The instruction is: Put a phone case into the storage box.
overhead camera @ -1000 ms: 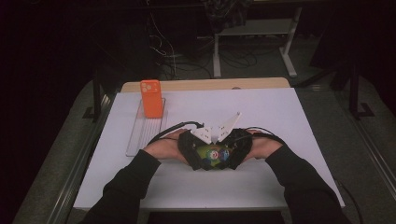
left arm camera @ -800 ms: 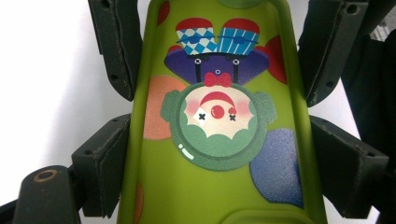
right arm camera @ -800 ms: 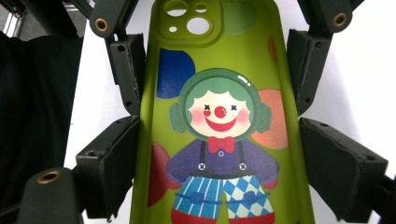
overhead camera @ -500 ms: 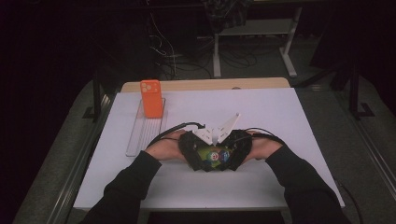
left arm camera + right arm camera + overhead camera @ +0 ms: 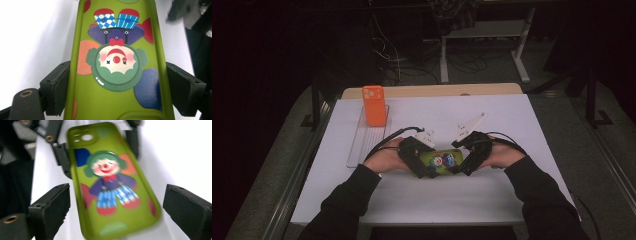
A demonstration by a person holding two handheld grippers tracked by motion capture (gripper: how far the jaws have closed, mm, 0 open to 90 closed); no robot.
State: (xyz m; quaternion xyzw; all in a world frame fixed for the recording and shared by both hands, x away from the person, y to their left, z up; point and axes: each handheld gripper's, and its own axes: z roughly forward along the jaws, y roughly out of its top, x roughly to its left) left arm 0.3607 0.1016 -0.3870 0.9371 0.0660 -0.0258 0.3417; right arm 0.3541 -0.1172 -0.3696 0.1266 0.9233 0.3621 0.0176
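A lime-green phone case (image 5: 439, 161) printed with a clown lies flat at the middle of the white table. My left gripper (image 5: 418, 161) is shut on it: in the left gripper view both black pads (image 5: 56, 85) press the long edges of the case (image 5: 115, 62). My right gripper (image 5: 465, 159) is at the case's other end and stands open. In the right gripper view its jaws are spread wide on either side of the case (image 5: 107, 177), with a gap on each side. An orange phone (image 5: 374, 105) stands upright at the back left.
The orange phone rests on a clear tray (image 5: 364, 142) lying along the left part of the white table (image 5: 512, 125). Cables trail from both grippers. Beyond the table's far wooden edge (image 5: 432, 91) are a dark floor, wires and a white desk frame (image 5: 484, 35).
The right hand and its gripper have drawn a little to the right, away from the left gripper. More of the green case now shows between the two grippers.
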